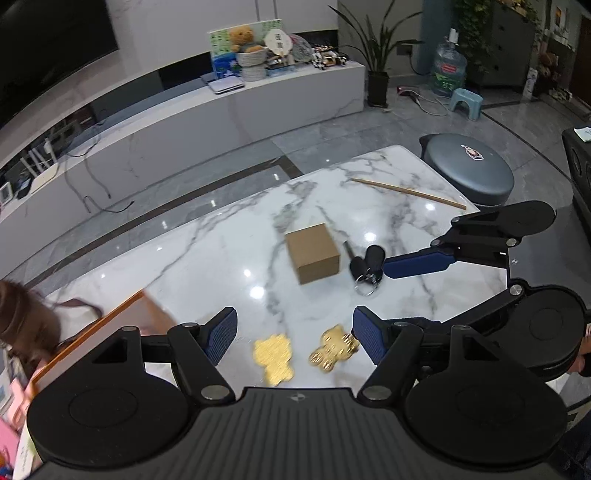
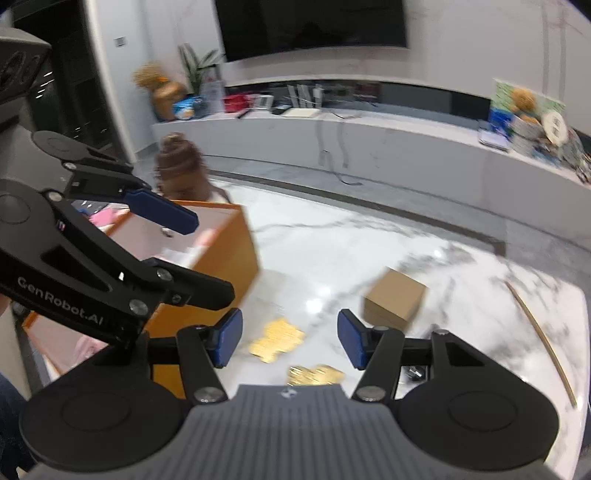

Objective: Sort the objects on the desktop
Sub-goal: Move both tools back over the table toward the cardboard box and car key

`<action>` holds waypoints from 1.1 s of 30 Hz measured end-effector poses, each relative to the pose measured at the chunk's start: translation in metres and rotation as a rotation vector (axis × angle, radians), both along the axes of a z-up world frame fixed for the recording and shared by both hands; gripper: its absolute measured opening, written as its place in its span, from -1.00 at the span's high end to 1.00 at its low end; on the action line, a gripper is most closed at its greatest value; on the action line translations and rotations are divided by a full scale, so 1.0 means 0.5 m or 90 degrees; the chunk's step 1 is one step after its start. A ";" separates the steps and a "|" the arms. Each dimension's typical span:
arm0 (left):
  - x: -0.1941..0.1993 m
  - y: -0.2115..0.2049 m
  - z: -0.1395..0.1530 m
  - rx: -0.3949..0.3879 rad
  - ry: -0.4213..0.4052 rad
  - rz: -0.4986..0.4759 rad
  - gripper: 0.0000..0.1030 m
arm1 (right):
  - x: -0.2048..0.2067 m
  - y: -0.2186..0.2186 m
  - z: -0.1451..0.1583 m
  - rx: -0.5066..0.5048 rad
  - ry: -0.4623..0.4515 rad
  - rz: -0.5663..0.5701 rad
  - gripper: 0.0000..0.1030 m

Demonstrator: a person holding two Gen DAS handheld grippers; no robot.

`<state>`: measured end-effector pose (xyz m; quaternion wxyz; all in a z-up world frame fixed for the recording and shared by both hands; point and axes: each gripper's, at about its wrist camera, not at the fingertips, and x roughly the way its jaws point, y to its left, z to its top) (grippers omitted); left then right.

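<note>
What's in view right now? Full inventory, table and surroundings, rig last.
marble table: 1, white with grey veins, centre
cardboard box: 1, brown, mid-table
gold bear-shaped pieces: 2, gold, near table edge, side by side and apart
key fobs on a ring: 2, black, right of the box
wooden stick: 1, tan, far right part of the table
orange bin: 1, orange walls, left end of the table
round stool: 1, grey-blue, beyond the table's right corner
TV: 1, black, on the wall
left hand-held gripper: 1, black with blue pads, open, empty
right hand-held gripper: 1, same colours, open, empty
</note>
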<state>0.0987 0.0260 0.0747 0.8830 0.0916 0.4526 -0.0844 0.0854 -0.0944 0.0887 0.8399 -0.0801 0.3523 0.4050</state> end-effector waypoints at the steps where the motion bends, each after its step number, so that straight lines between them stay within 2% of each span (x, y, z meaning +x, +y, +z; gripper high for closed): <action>1: 0.010 -0.006 -0.007 -0.005 0.003 -0.002 -0.58 | 0.009 -0.010 -0.005 0.000 0.004 -0.010 -0.15; 9: 0.090 -0.040 -0.058 -0.050 0.026 0.003 -0.58 | 0.076 -0.059 -0.044 -0.013 0.030 -0.082 -0.13; 19: 0.146 -0.072 -0.113 -0.068 0.036 -0.017 -0.60 | 0.134 -0.094 -0.096 -0.029 0.056 -0.120 -0.13; 22: 0.156 -0.081 -0.134 -0.055 0.031 -0.021 -0.61 | 0.145 -0.104 -0.113 -0.051 0.055 -0.129 -0.25; 33: 0.207 -0.061 -0.209 -0.059 0.036 0.045 -0.62 | 0.190 -0.127 -0.184 -0.100 0.080 -0.165 -0.28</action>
